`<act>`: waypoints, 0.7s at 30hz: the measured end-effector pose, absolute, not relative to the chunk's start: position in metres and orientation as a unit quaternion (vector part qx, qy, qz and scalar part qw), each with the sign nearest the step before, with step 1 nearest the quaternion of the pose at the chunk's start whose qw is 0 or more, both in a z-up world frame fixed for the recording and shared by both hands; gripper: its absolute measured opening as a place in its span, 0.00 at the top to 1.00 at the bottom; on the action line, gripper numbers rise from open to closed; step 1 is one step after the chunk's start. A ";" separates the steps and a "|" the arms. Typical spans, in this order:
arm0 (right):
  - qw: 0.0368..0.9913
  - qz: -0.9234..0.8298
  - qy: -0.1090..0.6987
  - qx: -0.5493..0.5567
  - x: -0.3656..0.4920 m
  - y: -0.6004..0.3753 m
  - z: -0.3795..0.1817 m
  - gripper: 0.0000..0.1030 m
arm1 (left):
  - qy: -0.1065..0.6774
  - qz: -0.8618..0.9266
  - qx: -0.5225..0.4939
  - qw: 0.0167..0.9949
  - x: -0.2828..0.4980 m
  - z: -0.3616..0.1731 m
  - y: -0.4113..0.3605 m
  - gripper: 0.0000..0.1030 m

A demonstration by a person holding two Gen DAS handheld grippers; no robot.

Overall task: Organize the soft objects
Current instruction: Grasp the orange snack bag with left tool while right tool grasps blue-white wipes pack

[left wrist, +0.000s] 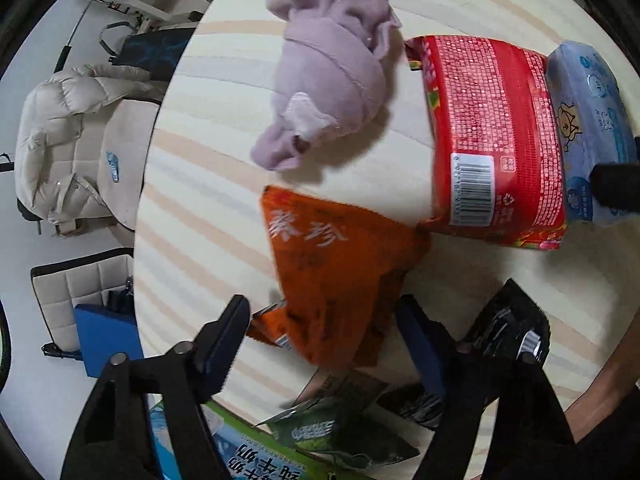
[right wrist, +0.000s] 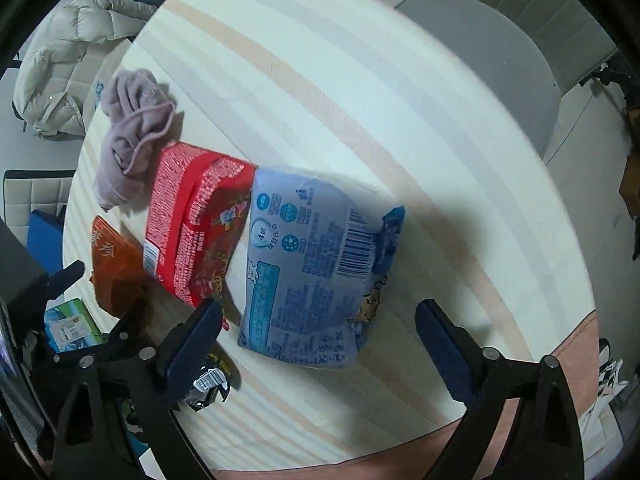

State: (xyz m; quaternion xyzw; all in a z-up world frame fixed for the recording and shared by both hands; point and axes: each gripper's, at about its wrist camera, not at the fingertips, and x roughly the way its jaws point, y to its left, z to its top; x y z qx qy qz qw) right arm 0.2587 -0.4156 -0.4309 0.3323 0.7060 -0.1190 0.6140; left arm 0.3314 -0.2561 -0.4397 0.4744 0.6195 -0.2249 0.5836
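Note:
A crumpled lilac garment (left wrist: 328, 68) (right wrist: 128, 136) lies on the round striped table (left wrist: 208, 200). Beside it stand a red tissue pack (left wrist: 500, 136) (right wrist: 196, 224) and a light blue tissue pack (left wrist: 588, 128) (right wrist: 316, 268), side by side and touching. An orange foil bag (left wrist: 340, 276) (right wrist: 112, 268) lies in front of them. My left gripper (left wrist: 320, 336) is open, its jaws either side of the orange bag's near end. My right gripper (right wrist: 320, 332) is open, just in front of the blue pack and apart from it.
A green packet (left wrist: 340, 432), a black foil packet (left wrist: 508, 332) (right wrist: 204, 380) and a green-blue box (left wrist: 248, 452) (right wrist: 68, 324) lie at the table's near edge. A chair with a beige puffer jacket (left wrist: 68, 136) (right wrist: 68, 60) and a blue box (left wrist: 108, 336) stand left of the table.

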 end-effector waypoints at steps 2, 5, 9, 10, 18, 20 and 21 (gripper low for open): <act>0.609 -0.119 0.711 0.331 0.259 -0.412 -0.436 0.12 | 0.619 -0.225 0.471 0.586 0.332 -0.441 -0.257 0.30; 0.603 -0.121 0.718 0.328 0.259 -0.406 -0.443 0.23 | 0.622 -0.224 0.462 0.592 0.334 -0.439 -0.256 0.32; 0.613 -0.125 0.718 0.307 0.260 -0.400 -0.441 0.38 | 0.631 -0.215 0.441 0.601 0.343 -0.438 -0.248 0.38; 0.614 -0.125 0.718 0.304 0.259 -0.399 -0.440 0.42 | 0.637 -0.213 0.430 0.603 0.346 -0.437 -0.244 0.38; 0.632 -0.114 0.719 0.267 0.246 -0.381 -0.431 0.53 | 0.729 -0.164 0.247 0.617 0.359 -0.433 -0.204 0.40; 0.637 -0.108 0.718 0.259 0.241 -0.374 -0.426 0.54 | 0.757 -0.149 0.178 0.611 0.360 -0.432 -0.187 0.40; 0.644 -0.104 0.714 0.254 0.238 -0.370 -0.421 0.54 | 0.763 -0.146 0.157 0.610 0.359 -0.430 -0.181 0.40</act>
